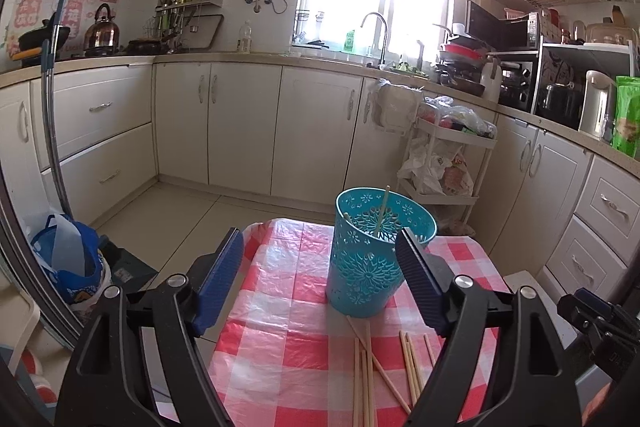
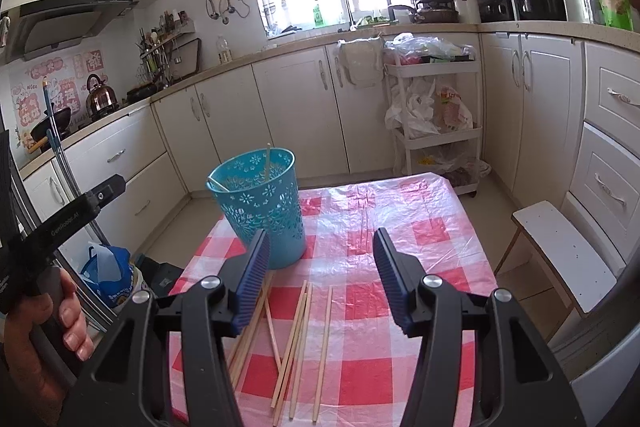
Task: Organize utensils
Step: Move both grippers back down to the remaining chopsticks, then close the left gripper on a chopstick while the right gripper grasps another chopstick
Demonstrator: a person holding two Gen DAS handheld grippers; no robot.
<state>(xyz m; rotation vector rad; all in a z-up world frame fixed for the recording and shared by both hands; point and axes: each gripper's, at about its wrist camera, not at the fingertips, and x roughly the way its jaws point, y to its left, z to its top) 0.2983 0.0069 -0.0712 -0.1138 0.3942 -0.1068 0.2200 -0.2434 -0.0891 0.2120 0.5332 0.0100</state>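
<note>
Here, both pairs of tongs stand spread and empty above a red-checked worktop (image 2: 420, 239): the right tongs (image 2: 322, 267) hang over loose wooden chopsticks (image 2: 298, 339) lying just below and between their blue pads, while the left tongs (image 1: 320, 267) frame the teal perforated holder (image 1: 366, 259) just ahead, near their right pad. Two chopsticks already stand in the holder, so the sorting looks partly done, with another pickup seemingly in hand; the next move calls for lowering the right tongs and pinching a single stick from the crossed pile. Only the right wrist view shows the person's hand (image 2: 48, 331) gripping the left tool, and a white stool (image 2: 560, 251) off to the right.
</note>
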